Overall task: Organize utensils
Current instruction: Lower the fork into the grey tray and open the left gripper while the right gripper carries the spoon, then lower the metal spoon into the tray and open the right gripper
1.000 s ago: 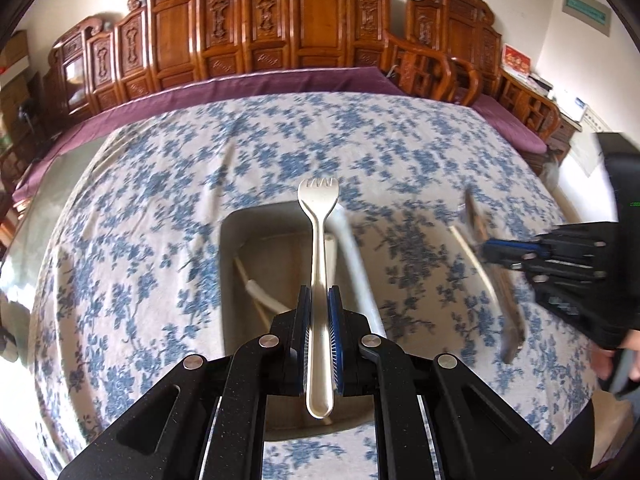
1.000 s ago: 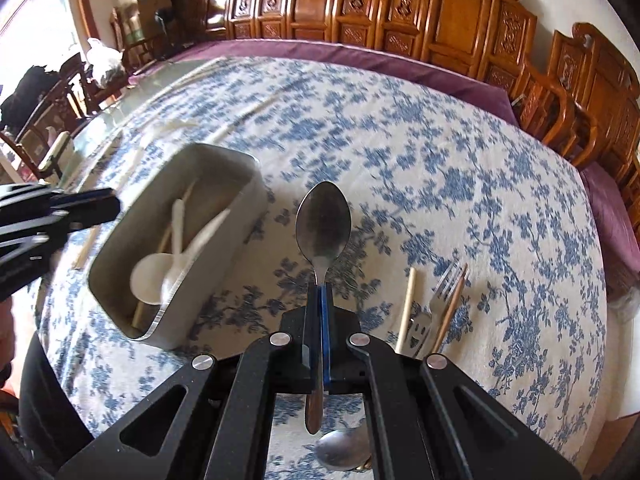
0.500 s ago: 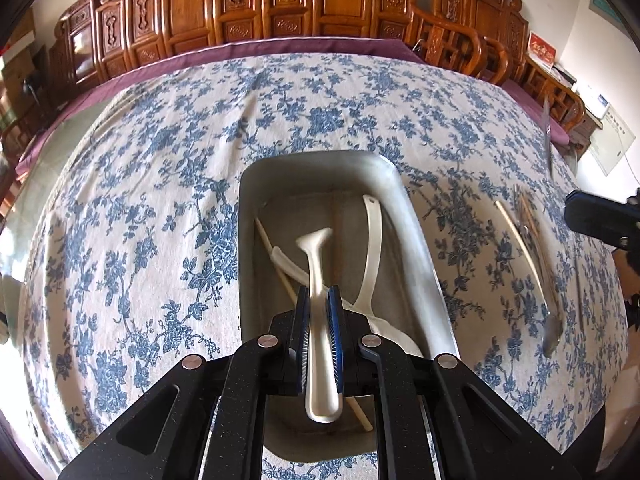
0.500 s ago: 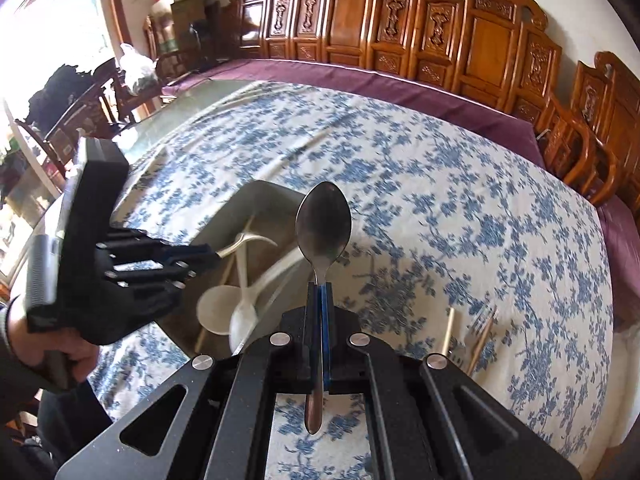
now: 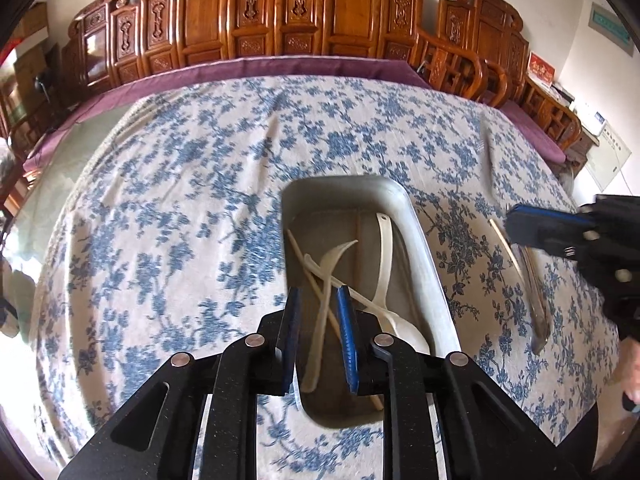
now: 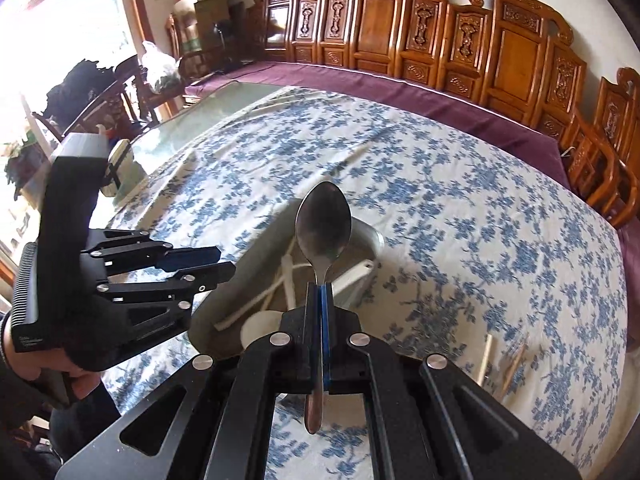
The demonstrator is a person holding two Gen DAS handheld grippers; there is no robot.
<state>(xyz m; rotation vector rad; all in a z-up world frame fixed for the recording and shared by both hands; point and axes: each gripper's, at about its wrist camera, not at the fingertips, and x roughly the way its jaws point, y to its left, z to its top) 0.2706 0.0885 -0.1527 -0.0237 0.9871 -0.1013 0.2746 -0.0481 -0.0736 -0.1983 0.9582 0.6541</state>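
1. Over the near end of the metal tray [image 5: 424, 240], in the left wrist view, my left tongs [image 5: 319, 336] are hanging with their blue pads apart, gripping nothing. A white plastic fork [image 5: 322, 312] is lying in the tray between and below the pads, crossing chopsticks [image 5: 316, 284] and a white spoon [image 5: 384, 264]. More utensils [image 5: 532, 292] are lying on the flowered tablecloth [image 5: 168, 216] to the right of the tray, partly hidden behind my right tongs [image 5: 516, 229].

2. In the right wrist view, my right tongs [image 6: 319, 312] are pinching the handle of a metal spoon [image 6: 323, 226], bowl pointing up and forward, above the tray [image 6: 370, 240]. My left tongs [image 6: 212, 262] are hovering at the tray's left side, pads parted. A few sticks [image 6: 486, 356] are resting on the cloth to the right, well apart from the tray.
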